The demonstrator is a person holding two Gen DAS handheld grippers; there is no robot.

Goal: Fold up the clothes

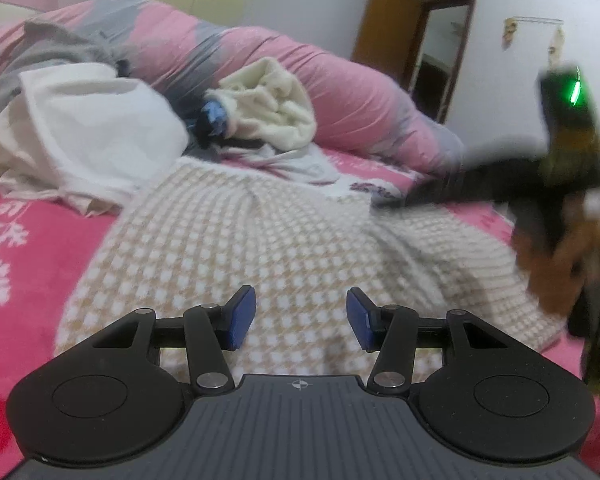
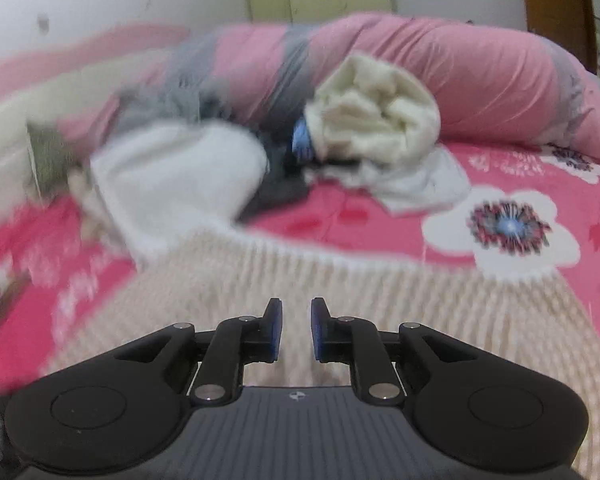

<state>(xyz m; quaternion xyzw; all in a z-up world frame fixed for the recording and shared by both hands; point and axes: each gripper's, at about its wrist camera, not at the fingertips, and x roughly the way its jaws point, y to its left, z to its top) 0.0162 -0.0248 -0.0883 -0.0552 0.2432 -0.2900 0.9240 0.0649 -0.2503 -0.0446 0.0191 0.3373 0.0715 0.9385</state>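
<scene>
A beige and white checked knit garment (image 1: pixel 260 236) lies spread on the pink bed. My left gripper (image 1: pixel 301 318) hovers over its near part, open, with nothing between its blue pads. In the left wrist view the right gripper (image 1: pixel 420 196) shows blurred at the right, held by a hand, its fingers low over the garment's far right edge. In the right wrist view the same knit garment (image 2: pixel 380 300) fills the foreground, and my right gripper (image 2: pixel 297 330) stands above it with a narrow gap between the pads and nothing in it.
A pile of clothes lies behind the garment: a white piece (image 1: pixel 88 132), a cream fleece bundle (image 1: pixel 276 104) and dark items. A rolled pink and grey duvet (image 1: pixel 340 80) runs along the back. The pink flowered sheet (image 2: pixel 520 224) lies to the right. An open wooden door (image 1: pixel 384 28) stands beyond.
</scene>
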